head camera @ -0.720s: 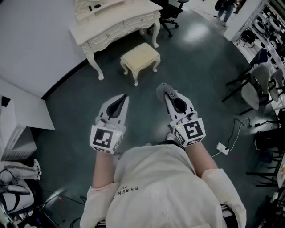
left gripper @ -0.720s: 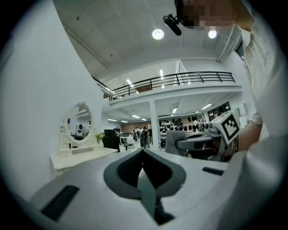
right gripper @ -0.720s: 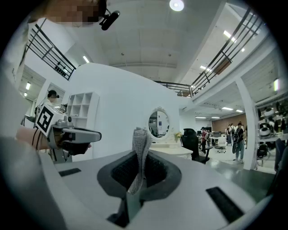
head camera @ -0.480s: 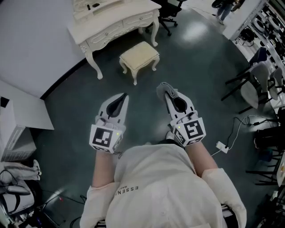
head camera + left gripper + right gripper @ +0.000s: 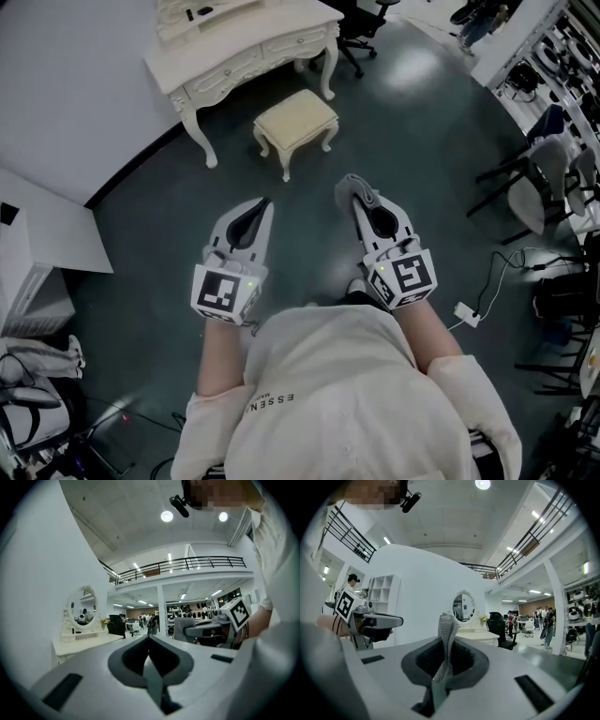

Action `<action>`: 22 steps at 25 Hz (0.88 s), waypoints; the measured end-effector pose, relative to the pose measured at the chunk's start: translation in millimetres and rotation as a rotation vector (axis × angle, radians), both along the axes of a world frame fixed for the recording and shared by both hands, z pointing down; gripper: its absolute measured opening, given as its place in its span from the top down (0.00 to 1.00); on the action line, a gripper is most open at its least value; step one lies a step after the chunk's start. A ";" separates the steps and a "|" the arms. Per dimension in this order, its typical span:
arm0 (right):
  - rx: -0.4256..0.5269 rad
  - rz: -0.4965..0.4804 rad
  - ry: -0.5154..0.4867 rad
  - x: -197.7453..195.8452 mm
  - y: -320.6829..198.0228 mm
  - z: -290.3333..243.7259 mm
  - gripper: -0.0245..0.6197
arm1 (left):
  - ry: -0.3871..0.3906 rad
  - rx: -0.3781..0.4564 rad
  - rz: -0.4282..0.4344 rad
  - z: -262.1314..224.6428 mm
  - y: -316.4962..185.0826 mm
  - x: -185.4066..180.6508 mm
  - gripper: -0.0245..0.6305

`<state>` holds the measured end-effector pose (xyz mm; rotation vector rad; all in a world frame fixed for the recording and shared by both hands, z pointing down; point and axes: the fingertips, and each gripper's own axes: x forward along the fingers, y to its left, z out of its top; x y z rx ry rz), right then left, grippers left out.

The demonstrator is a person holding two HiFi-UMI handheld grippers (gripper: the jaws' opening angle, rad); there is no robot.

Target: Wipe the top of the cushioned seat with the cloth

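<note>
The grey cloth (image 5: 448, 630) is standing pinched between the closed jaws of my right gripper (image 5: 362, 204), its folded end sticking out past the tips. My left gripper (image 5: 260, 208) is hovering beside it, jaws together on nothing. The cushioned seat (image 5: 296, 117) is standing on the floor (image 5: 422, 141) well ahead of both, near the white dressing table (image 5: 246, 52).

Cream stool (image 5: 295, 120) beside dressing table (image 5: 246, 49), right tool (image 5: 353, 194) holding cloth (image 5: 348, 184)

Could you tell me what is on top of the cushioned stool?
Nothing shows on the stool; the cloth sits clamped in the right gripper. Its underside is hidden.
</note>
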<state>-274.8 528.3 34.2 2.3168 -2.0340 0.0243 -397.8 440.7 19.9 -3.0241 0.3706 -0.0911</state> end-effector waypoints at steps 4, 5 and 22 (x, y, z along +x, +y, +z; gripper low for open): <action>-0.005 -0.007 -0.009 12.4 -8.0 4.4 0.92 | 0.003 -0.008 -0.011 2.2 -8.1 8.6 0.96; -0.006 -0.011 -0.012 17.3 -11.2 6.7 0.92 | 0.001 -0.007 -0.011 3.9 -10.3 12.8 0.96; -0.057 -0.245 -0.041 204.9 -130.6 28.7 0.92 | -0.036 -0.038 -0.225 21.9 -92.7 187.8 0.96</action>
